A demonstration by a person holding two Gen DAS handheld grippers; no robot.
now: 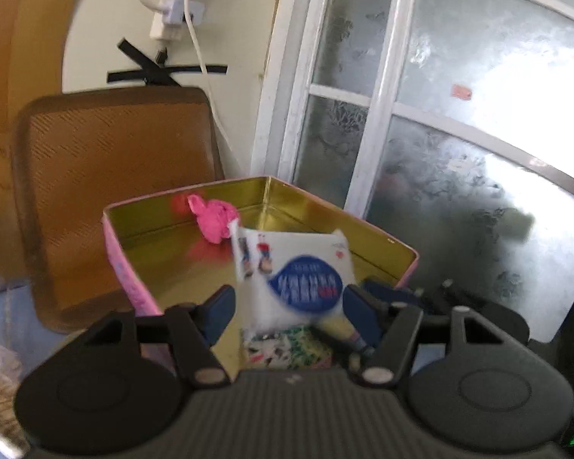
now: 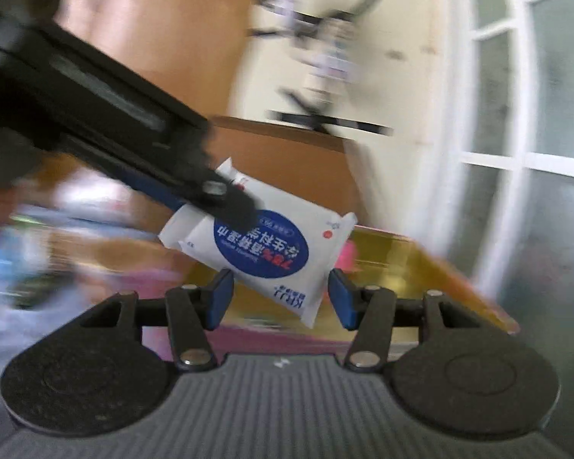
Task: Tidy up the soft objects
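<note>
A white wipes packet with a blue oval label [image 1: 294, 271] hangs between my left gripper's [image 1: 289, 306] wide-spread blue fingers, over an open pink tin with a gold inside [image 1: 379, 244]. I cannot tell whether the fingers touch it. A pink soft toy [image 1: 212, 220] lies at the tin's back. A small green patterned packet [image 1: 291, 348] lies at the tin's near end. In the right wrist view my right gripper [image 2: 279, 304] is open and empty just below the packet [image 2: 264, 248], and the left gripper's black arm [image 2: 107, 122] reaches in from the upper left onto the packet. The tin [image 2: 421, 267] lies behind.
A brown chair back [image 1: 111, 191] stands left of the tin. A frosted window with white frames [image 1: 459, 134] is at the right. A wall with a charger and white cables [image 1: 172, 15] is behind. Cluttered cloth and bags [image 1: 0, 344] lie at the lower left.
</note>
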